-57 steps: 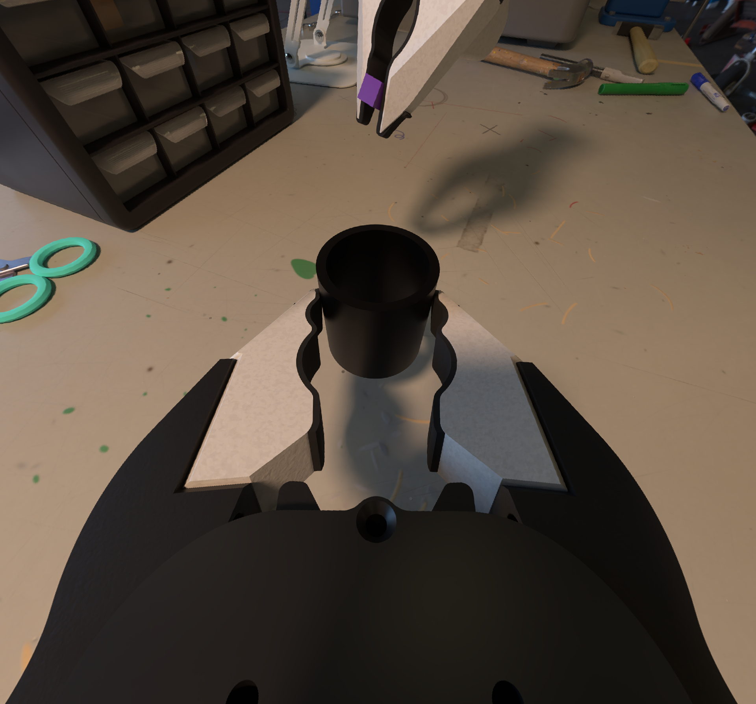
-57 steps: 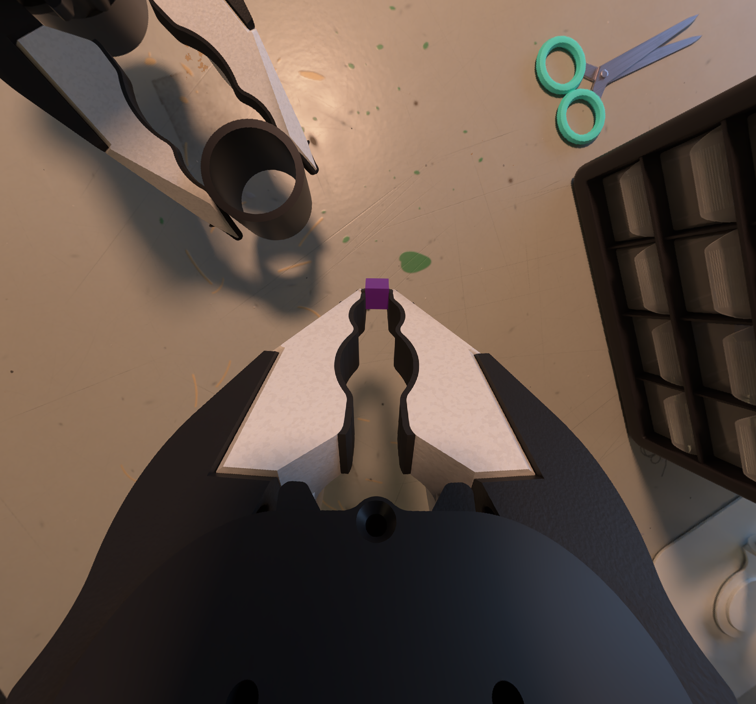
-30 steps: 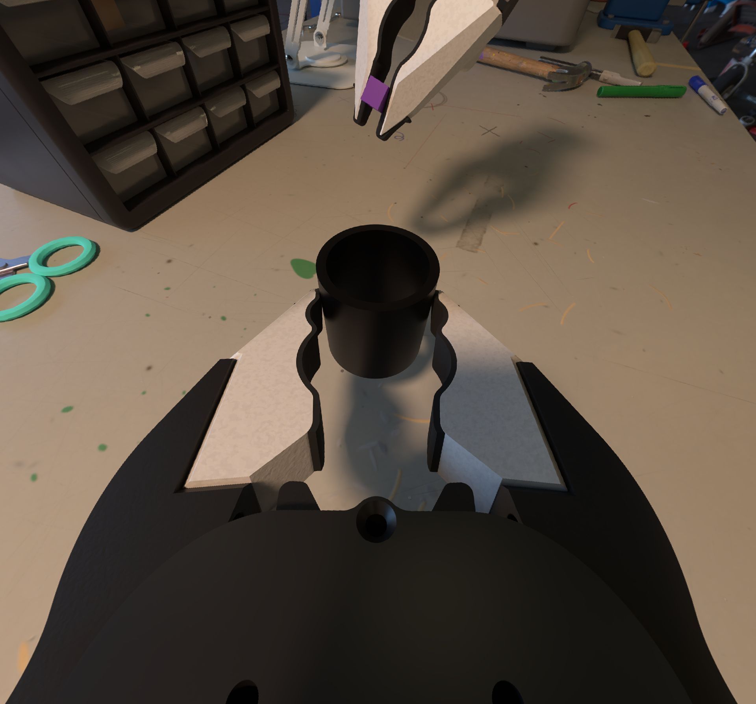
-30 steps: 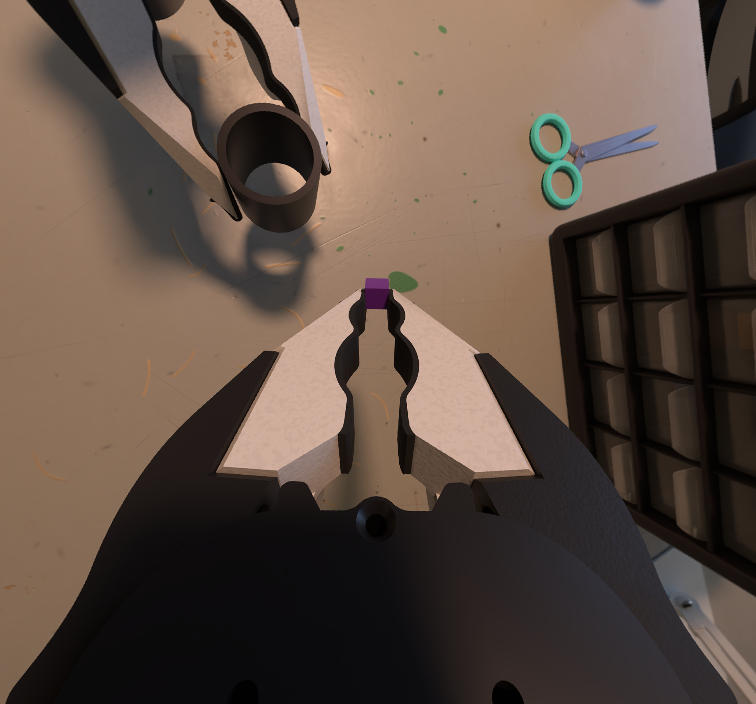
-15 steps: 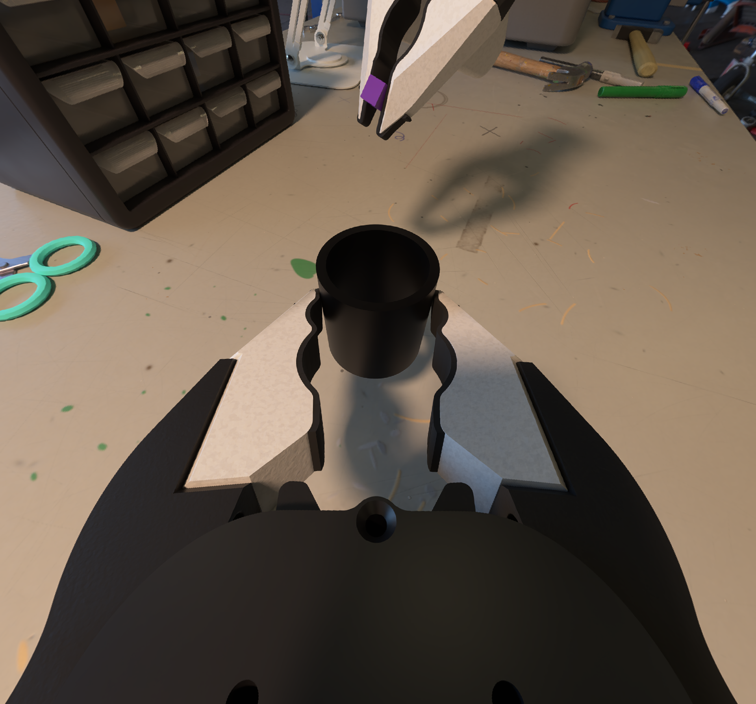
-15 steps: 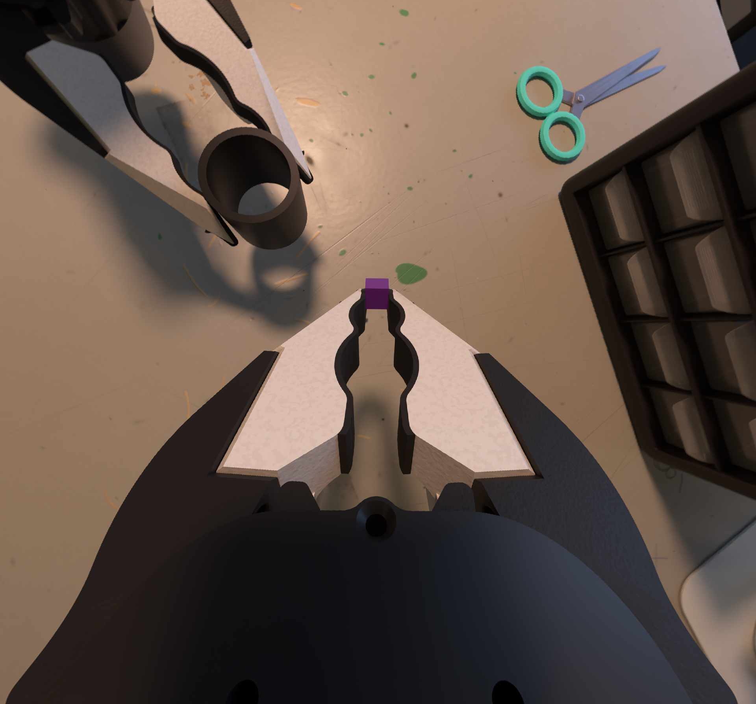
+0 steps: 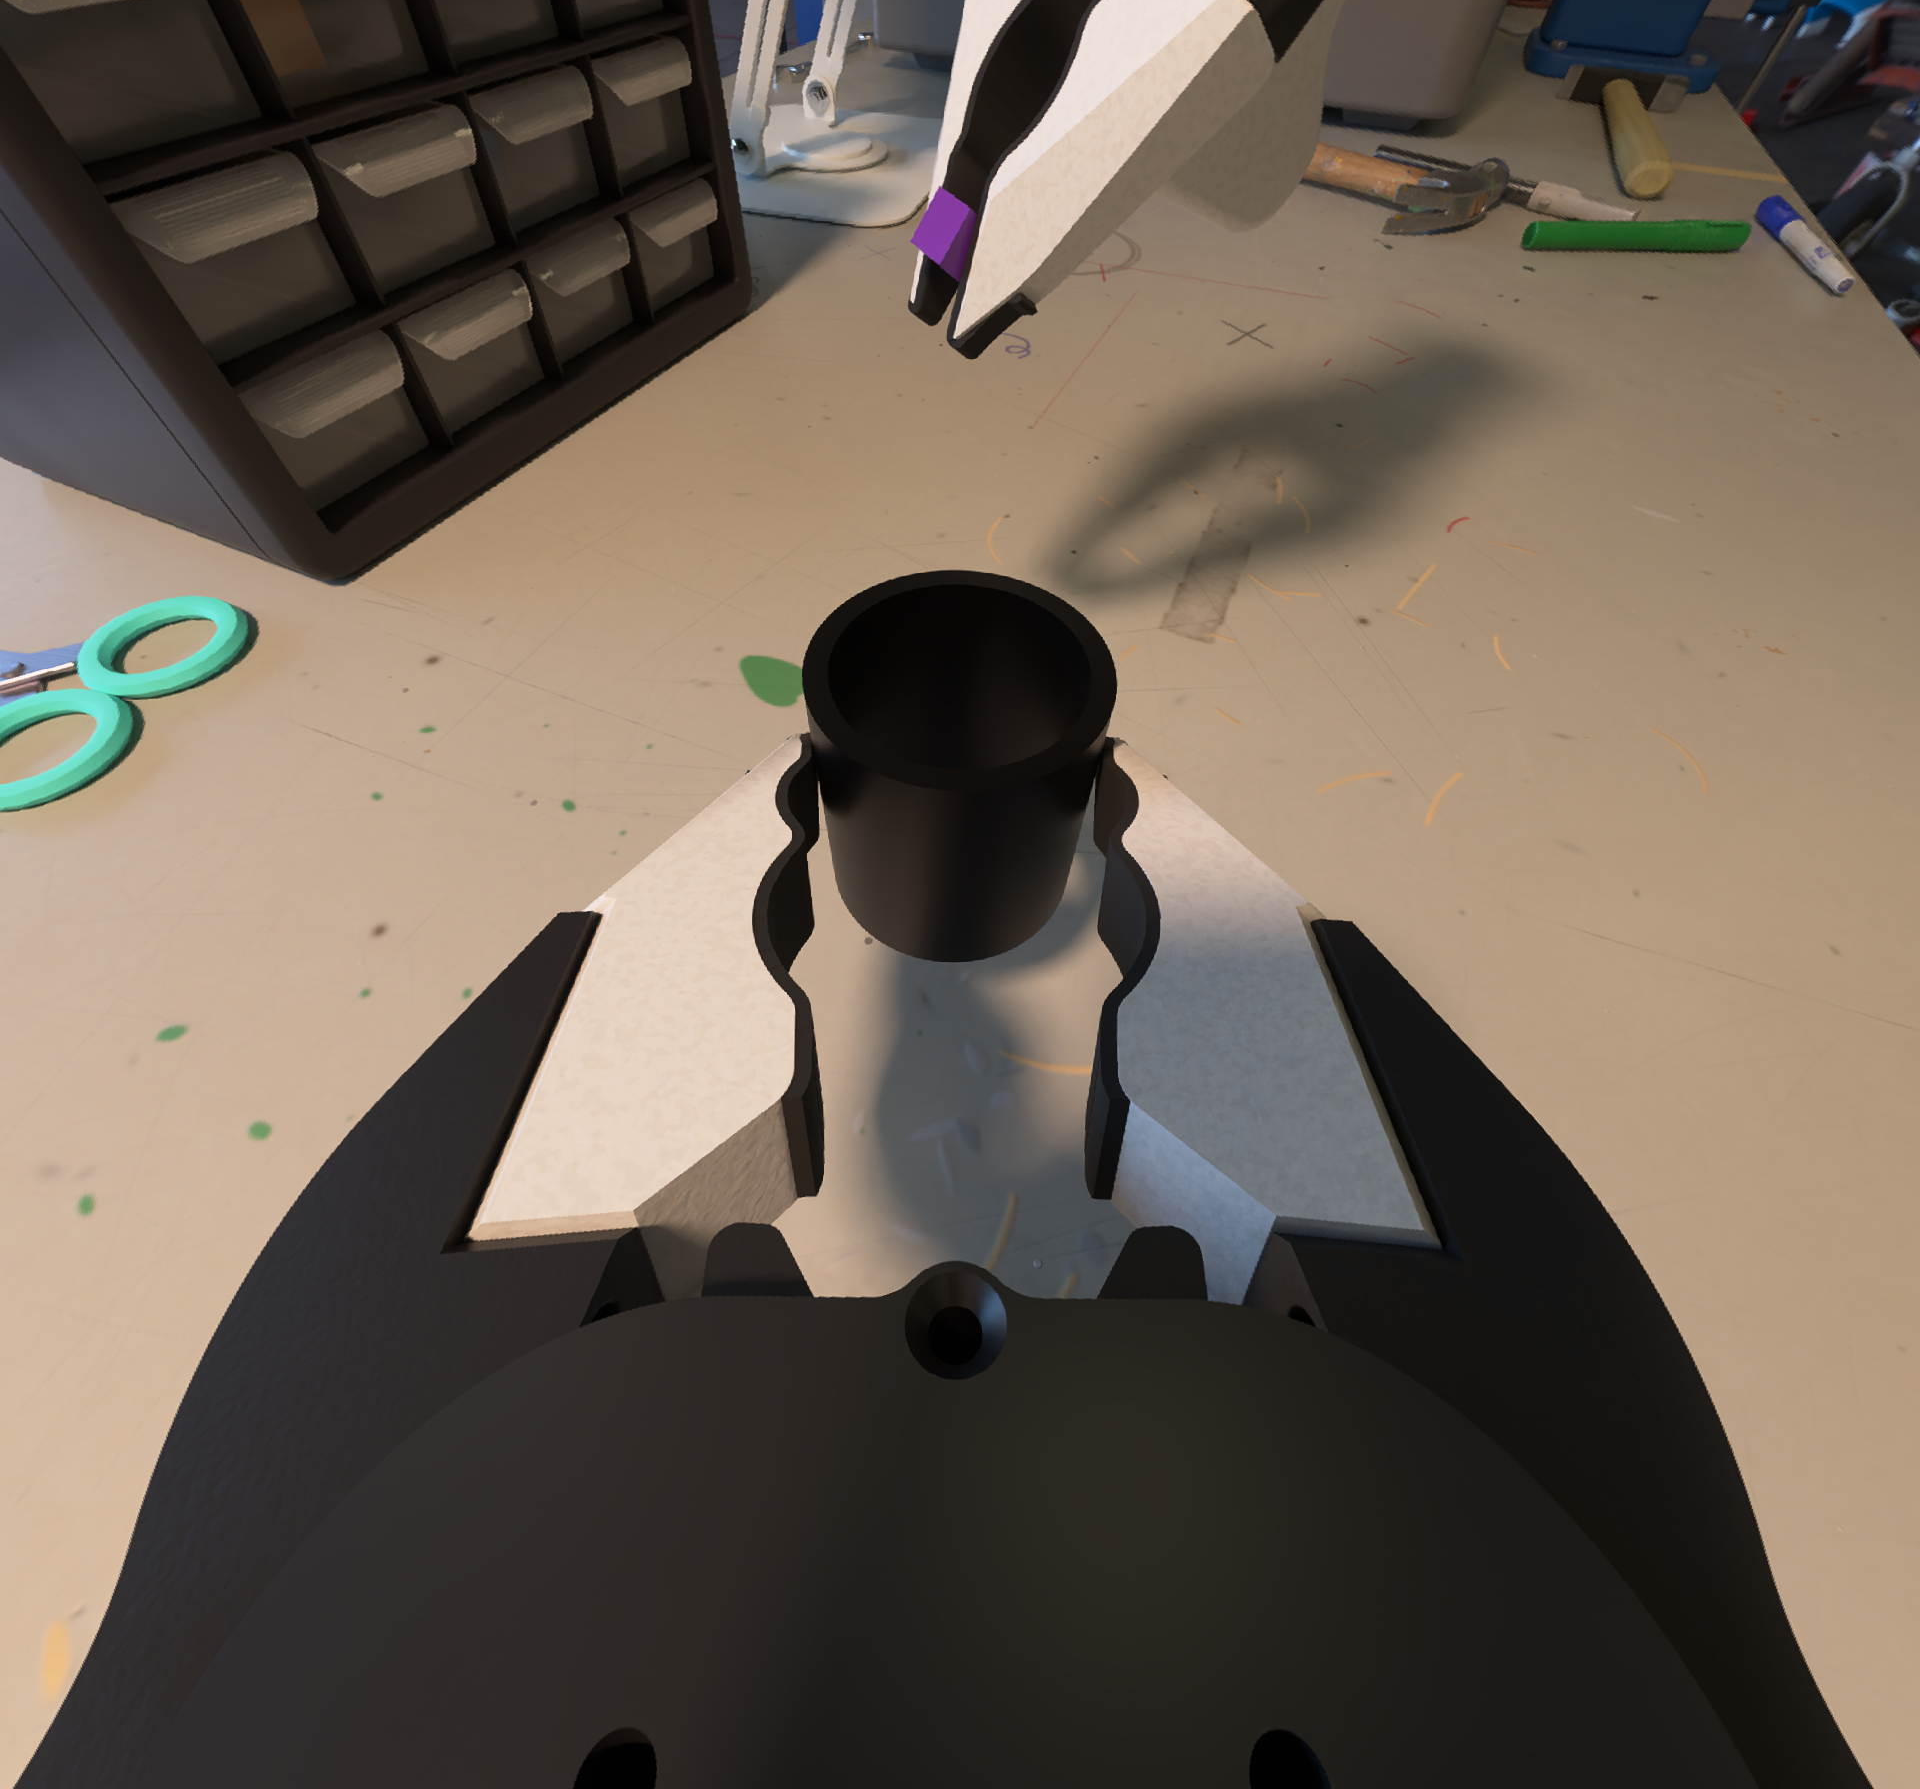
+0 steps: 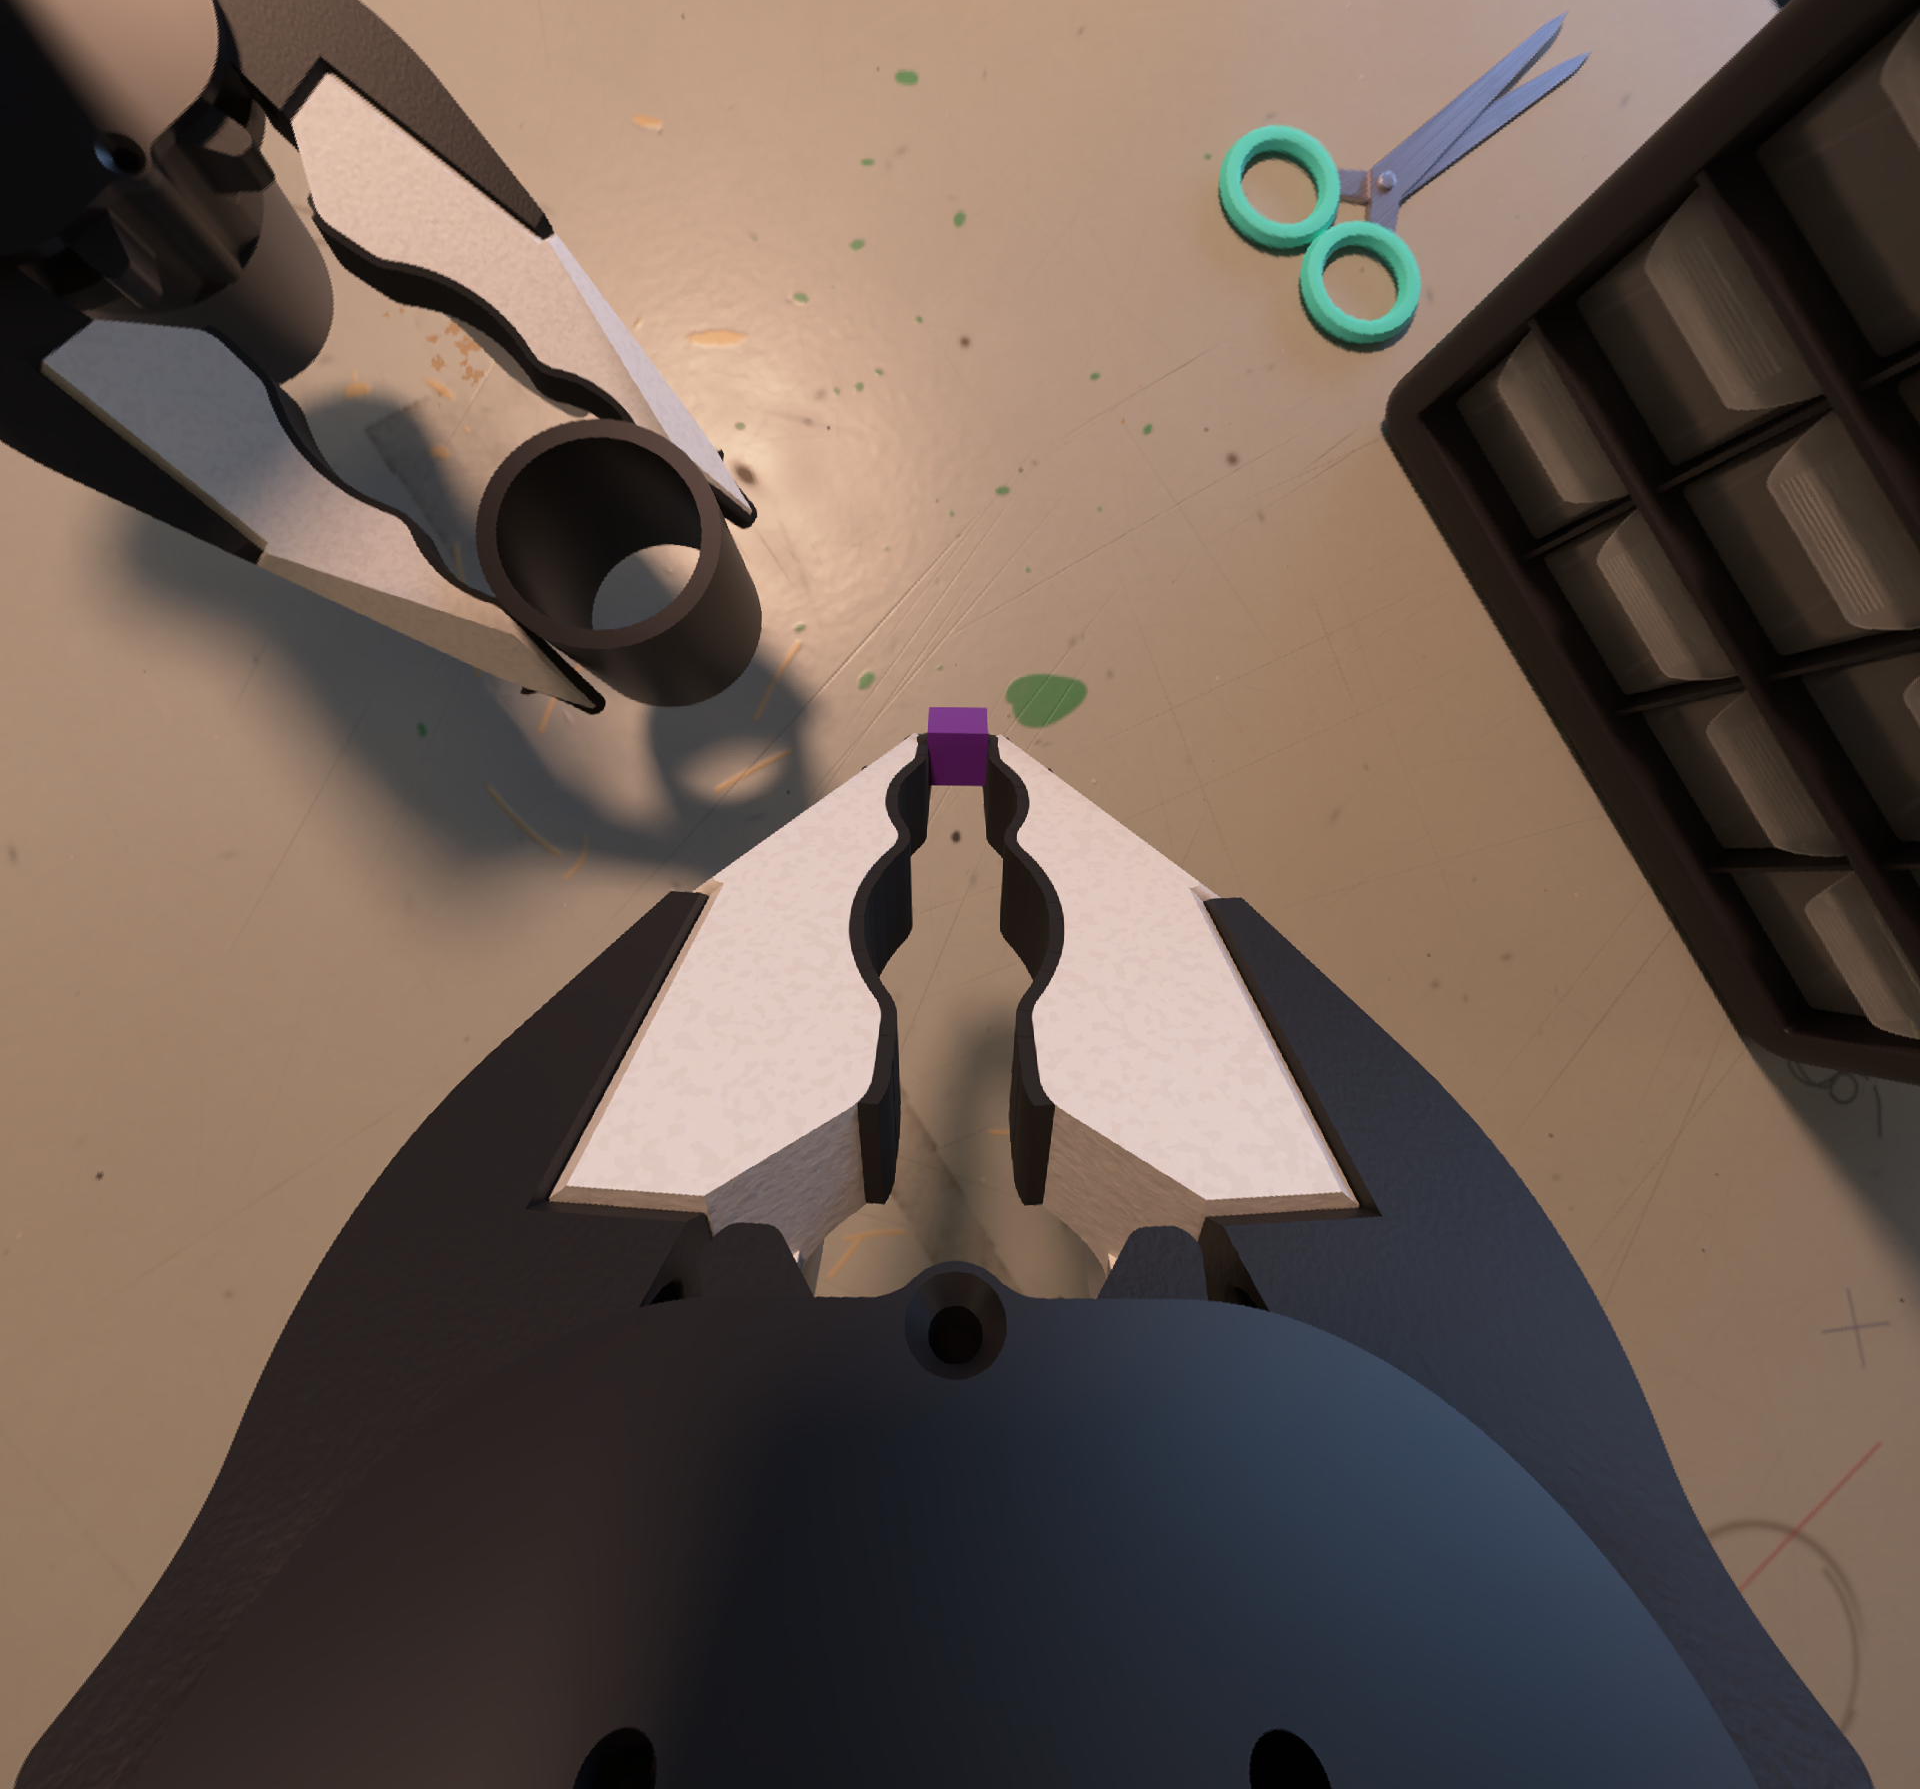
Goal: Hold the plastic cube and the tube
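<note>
Since the earlier pictures the left gripper (image 7: 956, 763) is staying put with its load, while the right gripper (image 8: 957, 752) is drifting and turning above the worktop (image 7: 1455, 908): the scissors (image 8: 1351, 212) and the drawer cabinet (image 8: 1745, 534) are sitting at a changed angle ahead of its jaws.

The left gripper's jaws are pinching the tube (image 7: 956, 773), a short black open-ended cylinder, standing upright between the tips with its mouth facing up. Its lower end is hanging clear of the worktop, and a shadow is lying beneath it. The wavy inner edges of the jaws are cradling its round wall, which probably is keeping it from rolling out.

The right gripper's jaws are nearly pressed together, pinching the plastic cube (image 8: 957, 747), a tiny purple block, at the very tips. It is so small that only the tips can reach it (a deeper hold looks impossible).

From the left wrist view, the right gripper is hanging ahead of and above the left jaws, pointing downward, with the cube showing at its tips. From the right wrist view, the tube is sitting ahead and to the left of the right jaws, well apart from the cube. Both things are looking lifted and held, so the task appears essentially met; keeping both grips steady is what remains.

A hammer (image 7: 1423, 186) and a green marker (image 7: 1631, 235) are lying far ahead to the right of the left jaws.
</note>
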